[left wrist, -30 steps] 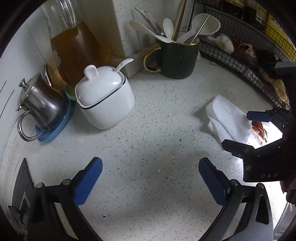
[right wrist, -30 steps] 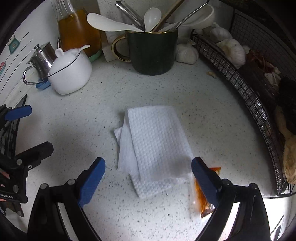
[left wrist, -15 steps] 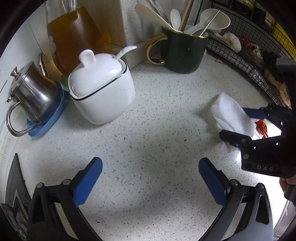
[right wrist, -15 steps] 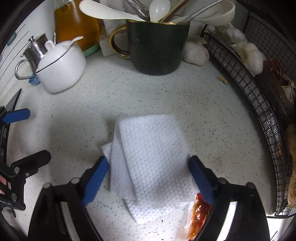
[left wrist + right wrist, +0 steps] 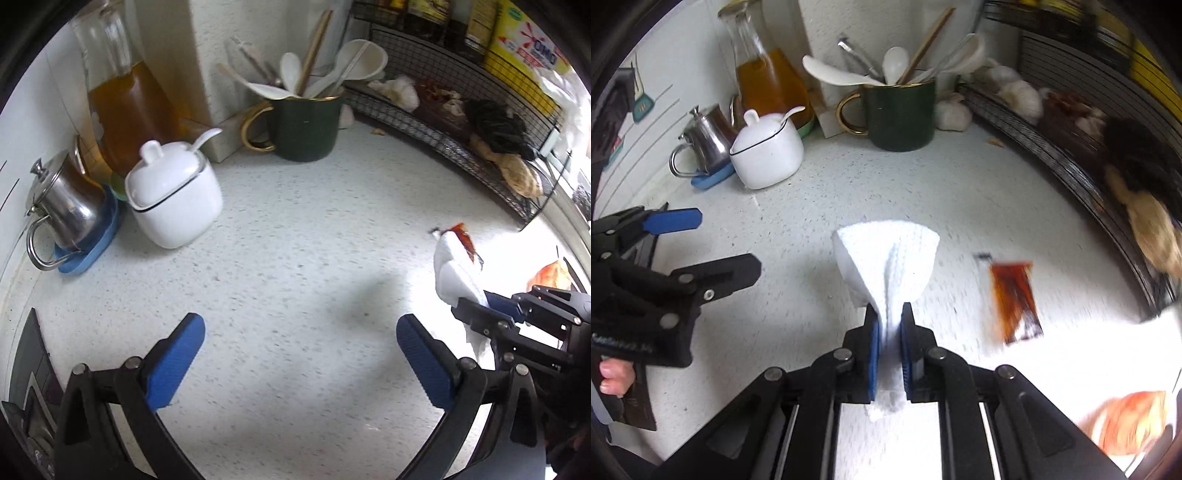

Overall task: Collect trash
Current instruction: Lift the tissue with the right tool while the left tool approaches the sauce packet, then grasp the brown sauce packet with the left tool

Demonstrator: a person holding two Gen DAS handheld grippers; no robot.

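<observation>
— On the speckled worktop, what does the right gripper have?

— Its jaws are closing on the white paper towel; the blue pads press it from both sides, and the towel bunches up and fans out above them. A bit of it hangs below the pads too.

— Is anything else of the trash nearby?

— A small sauce packet, red-brown and blurred, lies flat on the worktop just right of the towel, apart from it. From the left wrist view the same packet shows behind the towel.

— And the left gripper?

— Spread wide with nothing between its blue fingers, hovering over bare worktop. In the right wrist view it sits at the left edge, with a person's fingertips on its handle.

— What stands at the back?

— A dark green mug full of spoons and utensils, a white lidded sugar bowl with a spoon in it, a small steel pot on a blue coaster, and a glass bottle of amber liquid. A black wire rack runs along the right, with garlic bulbs in it.
</observation>
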